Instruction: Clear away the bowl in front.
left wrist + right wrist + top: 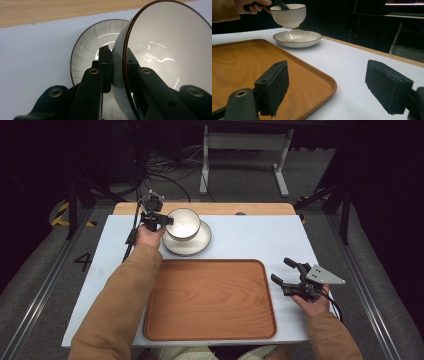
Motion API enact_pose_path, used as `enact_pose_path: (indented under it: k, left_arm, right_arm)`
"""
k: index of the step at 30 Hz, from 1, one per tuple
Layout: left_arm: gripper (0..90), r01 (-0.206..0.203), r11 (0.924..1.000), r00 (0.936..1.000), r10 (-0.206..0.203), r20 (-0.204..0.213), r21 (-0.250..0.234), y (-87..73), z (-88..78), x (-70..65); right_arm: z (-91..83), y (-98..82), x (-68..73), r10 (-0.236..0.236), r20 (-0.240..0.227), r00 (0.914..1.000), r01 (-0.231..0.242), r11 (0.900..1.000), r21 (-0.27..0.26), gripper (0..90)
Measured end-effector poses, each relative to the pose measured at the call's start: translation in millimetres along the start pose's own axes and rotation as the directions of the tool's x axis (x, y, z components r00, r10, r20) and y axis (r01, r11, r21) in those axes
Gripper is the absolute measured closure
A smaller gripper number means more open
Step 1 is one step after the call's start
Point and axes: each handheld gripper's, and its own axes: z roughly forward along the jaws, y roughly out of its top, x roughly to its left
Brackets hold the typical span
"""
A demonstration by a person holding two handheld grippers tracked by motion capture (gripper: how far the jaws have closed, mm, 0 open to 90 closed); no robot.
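While the white-topped counter (pixel 240 240) spreads across the high view, its biggest load is the wooden tray (pixel 210 300), lying bare at about six o'clock from the counter's middle. Beyond the tray, at about eleven o'clock, sits the shallow ribbed plate (pixel 187 246) with a dark rim, and above it hangs the white bowl (pixel 183 223); the right gripper view shows the bowl (pixel 290 15) lifted clear of the plate (pixel 297 38), with a gap between the two. The left hand-held gripper (pixel 161 220) comes at the bowl from nine o'clock and is clamped on its rim: in the left gripper view one jaw presses the ribbed outer wall and the other the glossy inside of the bowl (pixel 170 47), which stands tilted on edge in front of the plate (pixel 87 52). The right hand-held gripper (pixel 286 271) rests at about four o'clock, just beside the tray's right edge, its jaws standing well apart with nothing between them.
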Motion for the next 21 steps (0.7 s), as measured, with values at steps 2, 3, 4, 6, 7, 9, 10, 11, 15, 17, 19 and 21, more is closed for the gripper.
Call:
enact_pose_path:
  k: [2,3,4,6,7,9,10,11,15,17,19,21]
  left_arm:
    - [82.4,-0.013,0.9999,0.9999,0.013,0.011,-0.007,0.6,-5.0,-3.2]
    - [82.4,-0.013,0.9999,0.9999,0.013,0.011,-0.007,0.6,-5.0,-3.2]
    - [82.4,-0.023,0.9997,0.9996,0.023,0.015,-0.003,0.7,-7.8,-4.8]
    - [82.4,-0.030,0.9995,0.9994,0.030,0.018,-0.004,0.0,-10.6,-7.5]
    - [82.4,-0.040,0.9992,0.9989,0.040,0.022,-0.003,-0.4,-12.3,-8.6]
    - [82.4,-0.066,0.9978,0.9973,0.066,0.033,-0.001,-1.7,-16.7,-12.1]
    - [82.4,-0.072,0.9974,0.9968,0.072,0.036,-0.002,-2.3,-18.5,-13.9]
    - [82.4,-0.085,0.9964,0.9955,0.085,0.041,0.002,-2.6,-20.4,-15.4]
    - [82.4,-0.137,0.9906,0.9889,0.136,0.060,0.013,-5.1,-28.0,-23.3]
    - [82.4,-0.162,0.9867,0.9847,0.160,0.068,0.017,-6.8,-32.0,-28.2]
    - [82.4,-0.170,0.9852,0.9830,0.168,0.073,0.020,-7.4,-33.8,-29.8]
    - [82.4,-0.186,0.9823,0.9792,0.184,0.086,0.021,-8.7,-37.4,-33.0]
  right_arm:
    - [0.0,0.0,0.0,0.000,0.000,1.0000,0.000,1.000,0.000,19.9]
    - [0.0,0.0,0.0,0.000,0.000,1.0000,0.000,1.000,0.000,19.9]
    - [0.0,0.0,0.0,0.000,0.000,1.0000,0.000,1.000,0.000,19.9]
    - [0.0,0.0,0.0,0.000,0.000,1.0000,0.000,1.000,0.000,19.9]
    - [0.0,0.0,0.0,0.000,0.000,1.0000,0.000,1.000,0.000,19.9]
    - [0.0,0.0,0.0,0.000,0.000,1.0000,0.000,1.000,0.000,19.9]
    - [0.0,0.0,0.0,-0.001,0.000,1.0000,0.001,1.000,0.000,19.9]
    - [0.0,0.0,0.0,-0.001,0.000,1.0000,0.001,1.000,0.000,19.9]
    - [0.0,0.0,0.1,-0.001,0.001,1.0000,0.001,1.000,0.000,19.9]
    - [0.0,0.0,0.1,-0.001,0.001,1.0000,0.001,1.000,0.000,19.9]
    - [0.0,0.0,0.1,-0.001,0.001,1.0000,0.001,1.000,-0.001,19.9]
    - [-0.1,0.0,0.1,-0.001,0.001,1.0000,0.001,1.000,-0.001,19.8]
